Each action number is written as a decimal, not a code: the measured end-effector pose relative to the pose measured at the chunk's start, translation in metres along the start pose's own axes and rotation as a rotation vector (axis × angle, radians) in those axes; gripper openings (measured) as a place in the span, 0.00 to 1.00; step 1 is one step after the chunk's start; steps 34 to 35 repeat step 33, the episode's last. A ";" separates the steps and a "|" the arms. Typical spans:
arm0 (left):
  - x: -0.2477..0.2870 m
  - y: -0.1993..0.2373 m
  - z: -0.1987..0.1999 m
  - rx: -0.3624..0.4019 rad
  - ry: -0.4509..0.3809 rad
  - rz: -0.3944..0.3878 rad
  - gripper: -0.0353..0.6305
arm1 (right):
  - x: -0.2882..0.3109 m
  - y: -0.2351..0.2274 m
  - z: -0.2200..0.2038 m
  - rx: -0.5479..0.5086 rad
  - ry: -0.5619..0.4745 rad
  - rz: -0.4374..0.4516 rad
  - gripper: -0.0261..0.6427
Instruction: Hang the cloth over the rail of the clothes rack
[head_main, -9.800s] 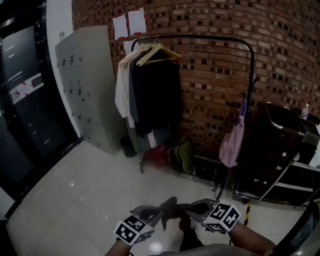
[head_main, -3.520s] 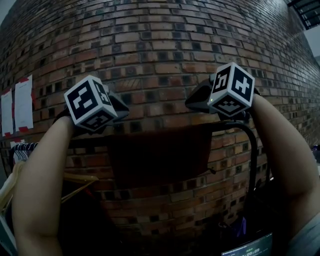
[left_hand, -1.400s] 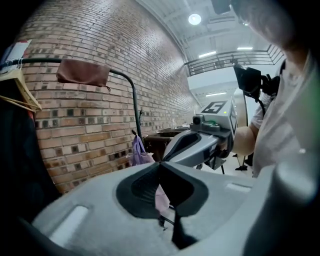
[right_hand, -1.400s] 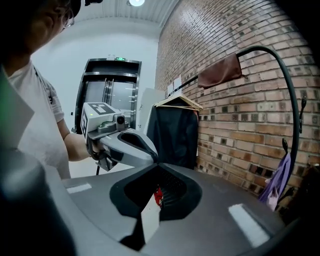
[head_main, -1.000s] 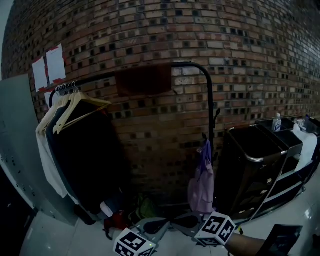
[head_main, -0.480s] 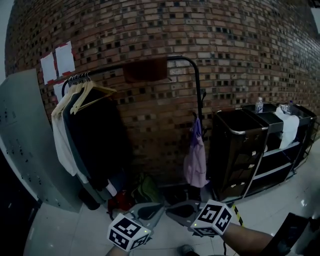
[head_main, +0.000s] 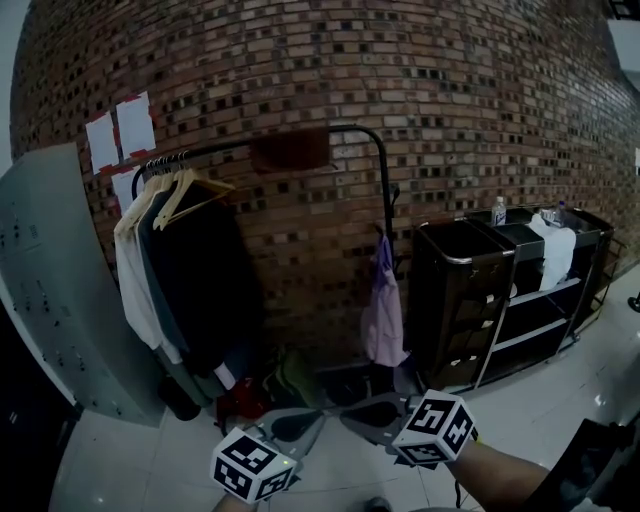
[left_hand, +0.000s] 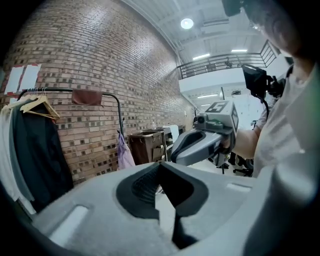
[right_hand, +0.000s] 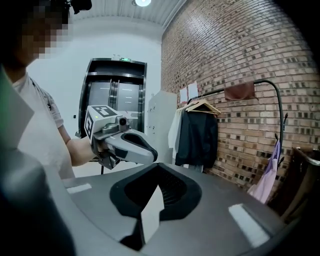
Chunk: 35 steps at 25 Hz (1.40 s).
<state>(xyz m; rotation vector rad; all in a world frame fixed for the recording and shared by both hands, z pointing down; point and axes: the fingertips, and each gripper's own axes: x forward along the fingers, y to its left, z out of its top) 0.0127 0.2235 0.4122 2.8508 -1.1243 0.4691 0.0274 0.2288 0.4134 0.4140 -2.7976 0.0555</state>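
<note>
1. The cloth (head_main: 290, 150), dark reddish, is draped over the rail (head_main: 225, 150) of the clothes rack (head_main: 388, 205). It sits in the upper middle of the head view, just left of the bend where the rail turns down into the right post.
2. Further left on the same rail hang wooden hangers (head_main: 190, 188) with a dark garment (head_main: 200, 275) and a pale garment (head_main: 130, 270). A short stretch of bare rail separates them from the cloth.
3. A purple bag (head_main: 383, 315) hangs on the right post, below and right of the cloth. A black cart (head_main: 470, 300) stands just right of the rack and a grey locker (head_main: 50, 290) stands at the left edge. Bags (head_main: 240, 395) lie on the floor under the rack.
4. The left gripper (head_main: 300, 425) and the right gripper (head_main: 368, 413) are at the bottom middle of the head view, well apart from the cloth and far below it. Each has its fingers pressed together on nothing, and their tips point toward each other.
5. Nothing stands between the grippers and the cloth. Pale tiled floor (head_main: 130, 470) lies open in front of the rack, and the brick wall (head_main: 420, 90) is close behind the rail.
</note>
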 end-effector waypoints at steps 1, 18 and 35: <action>-0.002 -0.001 0.000 -0.003 -0.003 -0.002 0.06 | 0.000 0.002 0.001 0.000 0.002 -0.001 0.04; -0.008 -0.003 -0.006 -0.018 0.001 0.002 0.06 | 0.000 0.014 -0.001 -0.006 -0.001 0.022 0.04; -0.008 -0.011 -0.011 -0.007 0.002 -0.012 0.06 | 0.001 0.022 -0.004 0.000 -0.010 0.038 0.04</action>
